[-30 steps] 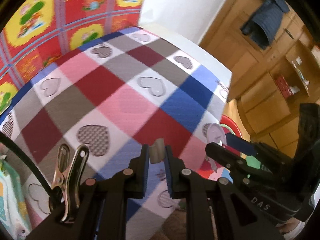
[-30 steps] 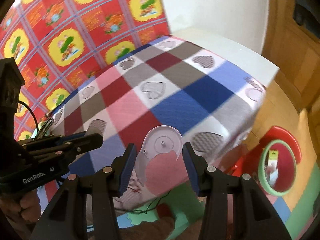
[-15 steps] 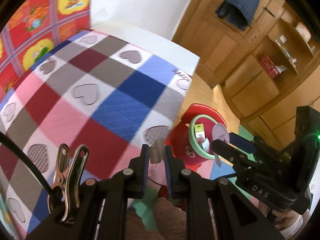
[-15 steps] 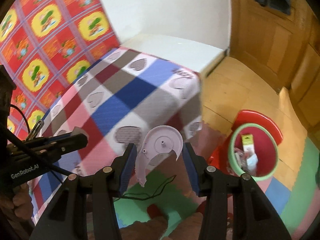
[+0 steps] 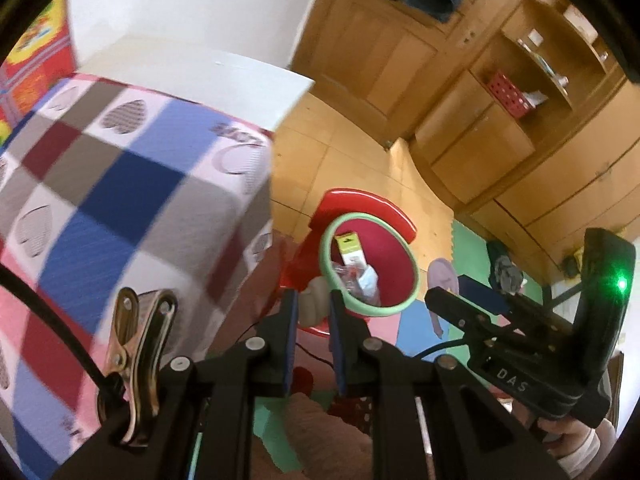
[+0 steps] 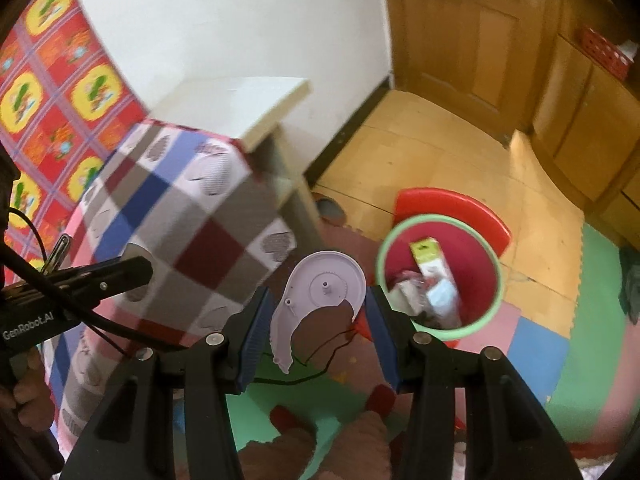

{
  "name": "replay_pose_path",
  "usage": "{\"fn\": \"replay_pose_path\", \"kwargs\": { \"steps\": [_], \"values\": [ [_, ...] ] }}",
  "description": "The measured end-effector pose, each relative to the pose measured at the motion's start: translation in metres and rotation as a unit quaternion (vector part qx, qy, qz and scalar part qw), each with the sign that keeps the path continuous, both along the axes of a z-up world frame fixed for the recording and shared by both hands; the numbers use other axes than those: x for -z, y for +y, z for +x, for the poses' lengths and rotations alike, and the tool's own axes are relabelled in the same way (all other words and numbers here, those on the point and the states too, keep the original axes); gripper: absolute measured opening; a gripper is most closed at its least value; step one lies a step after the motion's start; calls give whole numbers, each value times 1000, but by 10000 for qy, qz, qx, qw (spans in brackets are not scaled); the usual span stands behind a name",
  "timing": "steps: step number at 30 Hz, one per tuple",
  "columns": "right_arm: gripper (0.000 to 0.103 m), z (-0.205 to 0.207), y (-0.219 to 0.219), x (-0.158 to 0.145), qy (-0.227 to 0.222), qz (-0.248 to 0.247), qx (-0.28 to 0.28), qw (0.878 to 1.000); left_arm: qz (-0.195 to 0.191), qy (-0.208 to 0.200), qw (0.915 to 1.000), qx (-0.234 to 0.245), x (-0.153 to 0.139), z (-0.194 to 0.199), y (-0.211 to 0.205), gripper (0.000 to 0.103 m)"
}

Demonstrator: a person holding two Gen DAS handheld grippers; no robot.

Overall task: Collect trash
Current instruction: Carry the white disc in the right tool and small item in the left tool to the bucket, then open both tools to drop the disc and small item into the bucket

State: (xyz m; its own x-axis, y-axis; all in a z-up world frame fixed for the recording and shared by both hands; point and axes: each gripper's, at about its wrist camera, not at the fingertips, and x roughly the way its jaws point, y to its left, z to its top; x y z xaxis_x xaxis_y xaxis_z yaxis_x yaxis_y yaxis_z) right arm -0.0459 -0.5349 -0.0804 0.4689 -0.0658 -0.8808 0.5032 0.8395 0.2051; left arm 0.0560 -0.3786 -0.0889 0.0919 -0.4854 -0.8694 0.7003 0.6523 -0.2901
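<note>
A lilac plastic disc [image 6: 320, 286], round with a curved tail and a small peg at its centre, is sitting between the jaws of the right gripper [image 6: 318, 312], which are closing on its two edges. Its flat face is turning toward the camera, the long axis running from about 1 o'clock down to 7 o'clock, tail lowest. In the left wrist view the same disc [image 5: 440, 280] is showing edge-on at 3 o'clock.

The left gripper [image 5: 314, 312] is pinching a small cream-coloured piece [image 5: 316, 300] between its jaws; what the piece is cannot be told.

At 2 o'clock from the disc a red bin [image 6: 486, 280] with a pale green rim is standing on the floor, holding a green-and-white carton [image 6: 434, 264] leaning upright, a light blue scrap [image 6: 442, 294] and crumpled wrappers [image 6: 404, 286]. A red stool [image 6: 452, 204] is standing just behind it.

At 9 o'clock a desk [image 6: 256, 96] under a chequered cloth with hearts [image 6: 192, 216] is filling the left side. Coloured foam mats [image 6: 540, 344] are covering the floor below, and wooden cabinets [image 5: 500, 140] are lining the far wall.
</note>
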Motion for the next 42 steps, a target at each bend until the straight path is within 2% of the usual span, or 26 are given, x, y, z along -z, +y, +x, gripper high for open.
{"fn": "replay_pose_path", "kwargs": {
  "steps": [10,20,32,38,42],
  "values": [
    [49,-23,-57,39,359,-97,124,9992,120,198,9988,425,43,-16,-88,15],
    [49,-34,-108,89,560,42,130,9983,242,339,9970,655,95,-30,-163,15],
    [49,-40,-153,160,847,251,280,9957,676,567,9923,866,170,-36,-225,17],
    [49,-42,-165,184,958,375,257,9944,800,574,9910,906,191,-36,-242,17],
    [49,-40,-168,191,981,380,221,9942,898,554,9901,927,196,-35,-252,22]
  ]
}}
